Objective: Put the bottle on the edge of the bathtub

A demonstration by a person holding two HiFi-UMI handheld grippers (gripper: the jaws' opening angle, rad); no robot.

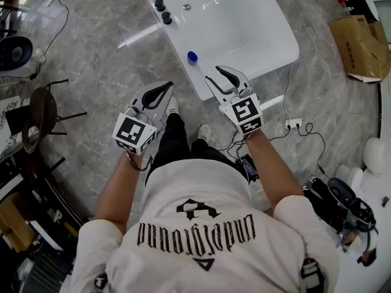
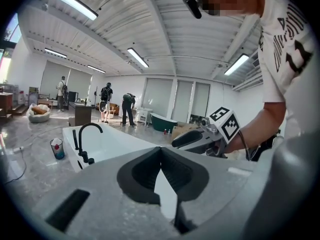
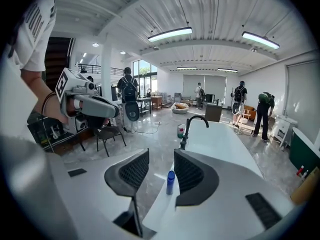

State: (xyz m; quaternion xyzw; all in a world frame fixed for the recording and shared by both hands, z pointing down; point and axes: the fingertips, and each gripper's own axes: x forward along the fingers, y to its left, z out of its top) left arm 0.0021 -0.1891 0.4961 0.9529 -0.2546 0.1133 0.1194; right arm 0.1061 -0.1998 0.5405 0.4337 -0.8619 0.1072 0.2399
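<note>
A grey marbled floor (image 1: 104, 72) fills the room, and a white bathtub (image 1: 244, 23) stands on it, long and rounded at the near end. Facing that near end is a person in a white printed T-shirt (image 1: 201, 237), both arms stretched toward the bathtub. A cardboard box (image 1: 360, 44) lies on the floor off the bathtub's right side. A dark chair (image 1: 46, 112) stands well off its left side. In the gripper views, several other people stand far beyond the bathtub's far end.

The left gripper (image 1: 166, 88) hangs over the floor just short of the bathtub's near end, to the left of its corner. Its jaws are closed, the dark pads (image 2: 145, 171) meeting at their tips with nothing between them. The right gripper (image 1: 215, 75) is raised over the bathtub's near rim. Its jaws are spread apart and clasp nothing.

A black arched faucet (image 3: 192, 126) rises from the bathtub's left rim, with a row of black knobs (image 1: 157, 3) along that rim. A white power strip (image 1: 293, 122) with cables lies on the floor beside the near right corner. A small patterned cup (image 2: 57, 148) sits on the floor beside the bathtub's faucet side. The blue bottle (image 1: 192, 57) stands upright on the bathtub's edge at the near left corner. In the right gripper view the bottle (image 3: 170, 182) appears in the gap between the open jaws but lies beyond them, untouched.
</note>
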